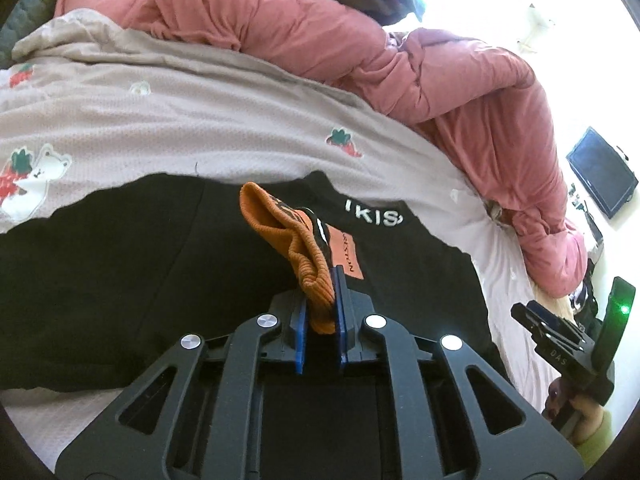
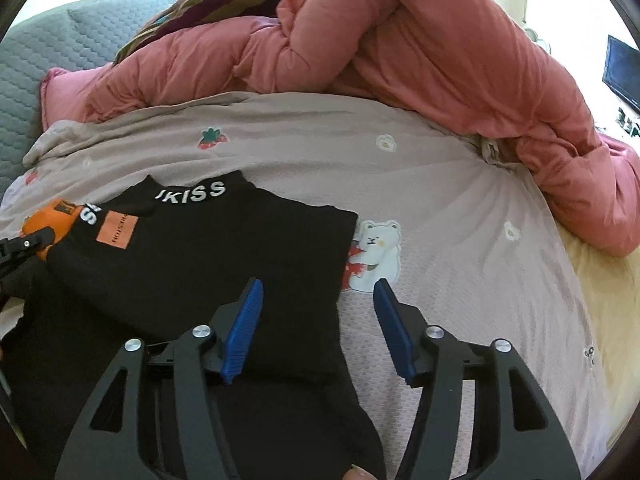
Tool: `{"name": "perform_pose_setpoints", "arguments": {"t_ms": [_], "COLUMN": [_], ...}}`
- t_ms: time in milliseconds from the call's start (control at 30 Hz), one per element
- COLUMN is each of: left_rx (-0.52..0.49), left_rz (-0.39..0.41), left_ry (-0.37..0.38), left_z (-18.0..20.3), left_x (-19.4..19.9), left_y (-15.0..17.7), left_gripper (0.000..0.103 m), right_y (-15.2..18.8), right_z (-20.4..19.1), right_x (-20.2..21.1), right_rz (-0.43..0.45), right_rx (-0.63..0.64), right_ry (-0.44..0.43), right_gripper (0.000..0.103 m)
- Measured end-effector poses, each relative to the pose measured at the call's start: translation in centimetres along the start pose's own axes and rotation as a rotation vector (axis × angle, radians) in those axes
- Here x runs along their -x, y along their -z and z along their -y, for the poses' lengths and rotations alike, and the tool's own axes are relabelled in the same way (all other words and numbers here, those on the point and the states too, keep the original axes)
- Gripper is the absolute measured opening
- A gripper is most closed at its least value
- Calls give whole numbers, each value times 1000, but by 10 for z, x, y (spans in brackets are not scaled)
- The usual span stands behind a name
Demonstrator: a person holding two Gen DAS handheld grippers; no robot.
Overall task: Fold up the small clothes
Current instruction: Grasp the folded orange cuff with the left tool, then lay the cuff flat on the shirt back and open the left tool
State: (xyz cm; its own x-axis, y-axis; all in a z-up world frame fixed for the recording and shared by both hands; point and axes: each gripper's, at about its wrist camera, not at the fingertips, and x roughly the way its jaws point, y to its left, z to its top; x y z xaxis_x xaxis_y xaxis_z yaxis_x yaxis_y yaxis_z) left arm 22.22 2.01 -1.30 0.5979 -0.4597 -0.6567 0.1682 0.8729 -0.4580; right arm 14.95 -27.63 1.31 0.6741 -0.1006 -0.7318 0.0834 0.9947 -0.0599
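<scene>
- Orange cuff (image 1: 308, 248) sits pinched in my left gripper (image 1: 322, 304).
- Right gripper (image 2: 318, 328) hangs spread wide over the black top (image 2: 208, 256), mid-bed (image 2: 460, 184).
- Soft, light, floppy; I'd take hems.

White letters "UKISS" run along the black top's collar (image 2: 190, 193); "DAS" is printed on the right gripper (image 1: 554, 326); the orange patch (image 2: 117, 231) text is illegible.

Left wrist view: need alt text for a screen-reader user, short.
The left gripper is shut on the orange ribbed cuff of a black top spread on a bed sheet printed with bears and strawberries. A rumpled pink duvet lies behind; the right gripper shows at the right edge.
</scene>
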Motion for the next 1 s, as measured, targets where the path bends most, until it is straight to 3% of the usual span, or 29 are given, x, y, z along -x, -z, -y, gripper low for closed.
{"name": "perform_pose_setpoints", "arguments": {"t_ms": [100, 233, 367, 600, 767, 1000], "left_rx": [26, 28, 7, -144, -113, -83], "left_rz": [2, 72, 96, 1, -110, -117], "left_ry": [-17, -113, -156, -203, -241, -210], "left_z": [-11, -23, -19, 15, -1, -8], "left_x": [6, 26, 32, -5, -35, -35], "left_y": [-3, -13, -15, 7, 22, 23], "left_gripper": [8, 8, 8, 8, 10, 10], "right_y": [0, 2, 3, 3, 2, 0], "right_z": [-4, -7, -10, -23, -31, -47], "right_x": [-1, -3, -7, -6, -7, -28], "right_rz": [-2, -2, -9, -9, -17, -73], "right_rx": [8, 17, 10, 26, 42, 75], "right_ry": [-5, -8, -20, -46, -77, -128], "right_gripper": [58, 58, 58, 58, 58, 59]}}
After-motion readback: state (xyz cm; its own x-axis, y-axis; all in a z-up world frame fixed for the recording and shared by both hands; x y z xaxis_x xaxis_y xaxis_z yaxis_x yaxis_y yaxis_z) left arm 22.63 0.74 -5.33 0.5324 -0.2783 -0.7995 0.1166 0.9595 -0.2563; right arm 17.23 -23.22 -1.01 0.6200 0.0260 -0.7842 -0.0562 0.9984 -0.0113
